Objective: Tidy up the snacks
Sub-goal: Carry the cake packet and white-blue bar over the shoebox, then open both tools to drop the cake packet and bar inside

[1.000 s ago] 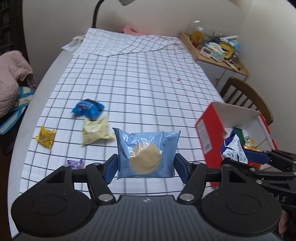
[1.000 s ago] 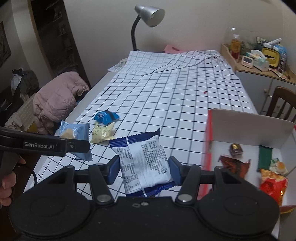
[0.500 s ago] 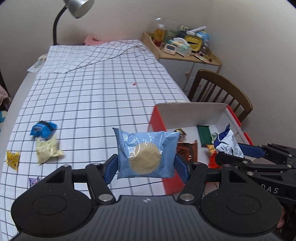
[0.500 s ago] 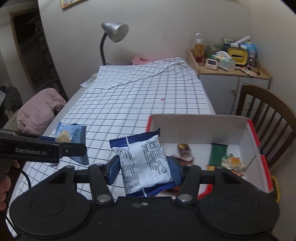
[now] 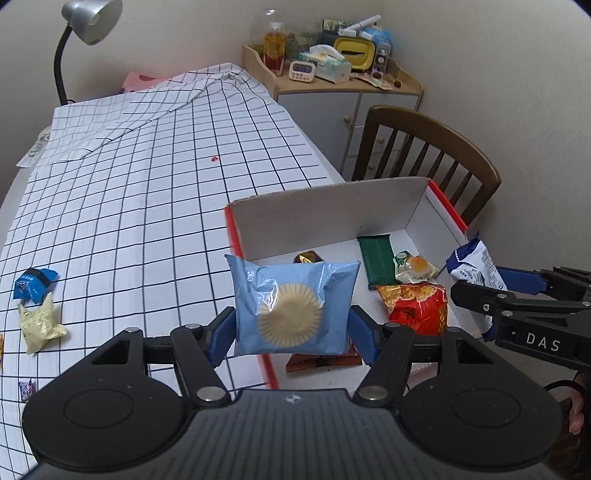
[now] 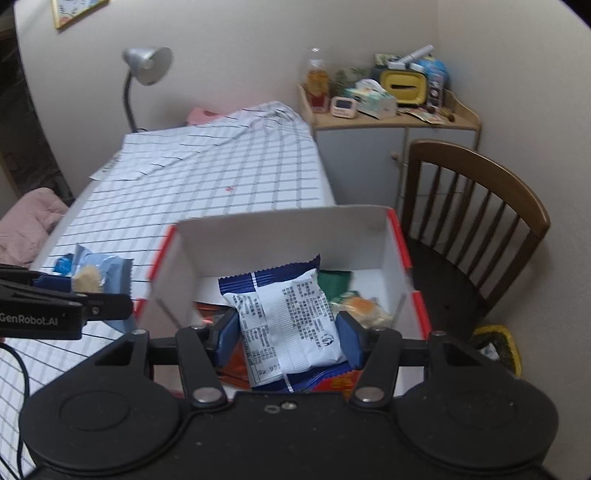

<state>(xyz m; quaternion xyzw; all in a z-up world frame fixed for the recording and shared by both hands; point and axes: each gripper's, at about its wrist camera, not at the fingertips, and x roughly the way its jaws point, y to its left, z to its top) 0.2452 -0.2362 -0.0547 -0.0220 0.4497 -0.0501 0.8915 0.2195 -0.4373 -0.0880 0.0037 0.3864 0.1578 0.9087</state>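
My left gripper is shut on a light blue cookie packet and holds it above the left wall of the red and white box. My right gripper is shut on a white and navy snack packet and holds it over the inside of the box. The box holds a green packet, a red and gold bag and a small clear-wrapped pastry. The right gripper and its packet show at the right of the left wrist view.
Loose snacks lie on the checked tablecloth: a blue packet, a pale yellow one and a small purple one. A wooden chair stands behind the box. A cluttered cabinet and a desk lamp stand at the back.
Both grippers have moved right with their packets. The box now lies directly in front of and under them, and the loose snacks have slid to the left edge of view.
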